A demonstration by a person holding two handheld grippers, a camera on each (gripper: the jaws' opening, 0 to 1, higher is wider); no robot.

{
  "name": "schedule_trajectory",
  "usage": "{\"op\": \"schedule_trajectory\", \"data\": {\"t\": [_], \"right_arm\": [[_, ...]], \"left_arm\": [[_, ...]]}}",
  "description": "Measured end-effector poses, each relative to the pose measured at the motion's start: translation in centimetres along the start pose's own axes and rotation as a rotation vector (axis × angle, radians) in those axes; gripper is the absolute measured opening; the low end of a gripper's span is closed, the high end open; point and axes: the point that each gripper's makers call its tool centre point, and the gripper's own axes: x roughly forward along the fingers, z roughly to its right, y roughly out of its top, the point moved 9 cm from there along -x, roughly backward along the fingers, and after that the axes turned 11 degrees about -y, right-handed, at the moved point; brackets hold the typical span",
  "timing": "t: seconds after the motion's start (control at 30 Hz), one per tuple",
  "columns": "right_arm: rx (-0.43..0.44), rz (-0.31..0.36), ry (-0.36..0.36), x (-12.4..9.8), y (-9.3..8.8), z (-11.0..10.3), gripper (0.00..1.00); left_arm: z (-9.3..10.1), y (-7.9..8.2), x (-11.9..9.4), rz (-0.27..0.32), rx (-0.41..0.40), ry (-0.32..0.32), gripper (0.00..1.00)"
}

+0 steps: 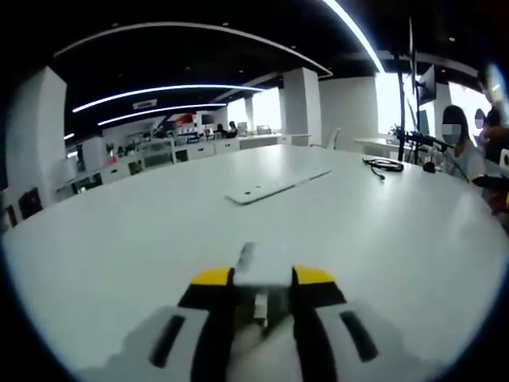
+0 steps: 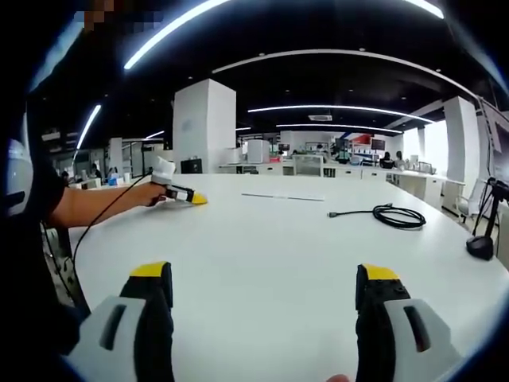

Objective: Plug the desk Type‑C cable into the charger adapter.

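Left gripper view: the left gripper (image 1: 262, 280) has its yellow-tipped jaws pinched on a white adapter (image 1: 261, 267), which sticks out ahead of the tips over the white table (image 1: 119, 239). Farther out on the table lies a flat white panel (image 1: 274, 185), and beyond it, to the right, a coiled black cable (image 1: 385, 165). A black stand (image 1: 413, 139) rises near the table's far right edge, with people sitting behind it. Right gripper view: the right gripper (image 2: 265, 278) holds its jaws spread wide with nothing between them, low over the bare table. The cable (image 2: 395, 215) lies ahead and to the right, its free end stretched leftward, well apart from both grippers. At far left a hand (image 2: 151, 192) holds the left gripper (image 2: 184, 196) just above or on the table; a thin black wire trails back from it along the forearm.
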Motion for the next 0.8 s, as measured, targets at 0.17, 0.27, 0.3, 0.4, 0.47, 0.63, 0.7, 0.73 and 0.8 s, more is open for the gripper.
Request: {"op": "schedule_trajectory", "data": {"t": [0.17,0.27,0.3,0.4,0.47,0.63,0.7,0.73,0.8], "right_arm": [[0.001,0.003,0.002,0.0,0.0,-0.1,0.97],[0.003,0.003,-0.001,-0.1,-0.1,0.0,0.97],[0.004,0.004,-0.001,-0.1,-0.1,0.0,0.97],[0.003,0.006,0.0,-0.2,0.0,-0.1,0.97],[0.001,0.006,0.0,-0.2,0.0,-0.1,0.97],[-0.001,0.012,0.003,-0.4,0.1,-0.2,0.97],[-0.002,0.013,0.005,-0.4,0.1,-0.3,0.97],[-0.002,0.014,0.005,-0.5,0.2,-0.4,0.97],[-0.003,0.018,0.006,-0.6,0.3,-0.5,0.97]], "left_arm": [[-0.2,0.2,-0.1,0.009,-0.004,0.0,0.25],[-0.2,0.3,-0.1,0.019,-0.012,-0.015,0.25],[-0.1,0.3,-0.1,0.022,-0.013,-0.018,0.25],[0.1,0.4,-0.2,0.026,-0.011,-0.023,0.25],[0.2,0.5,-0.3,0.029,-0.01,-0.028,0.25],[0.9,0.8,-1.1,0.039,-0.004,-0.039,0.25],[1.4,0.9,-1.5,0.044,0.002,-0.047,0.25],[1.4,1.0,-1.6,0.045,0.006,-0.05,0.25],[1.6,1.2,-1.9,0.049,0.01,-0.057,0.25]]}}
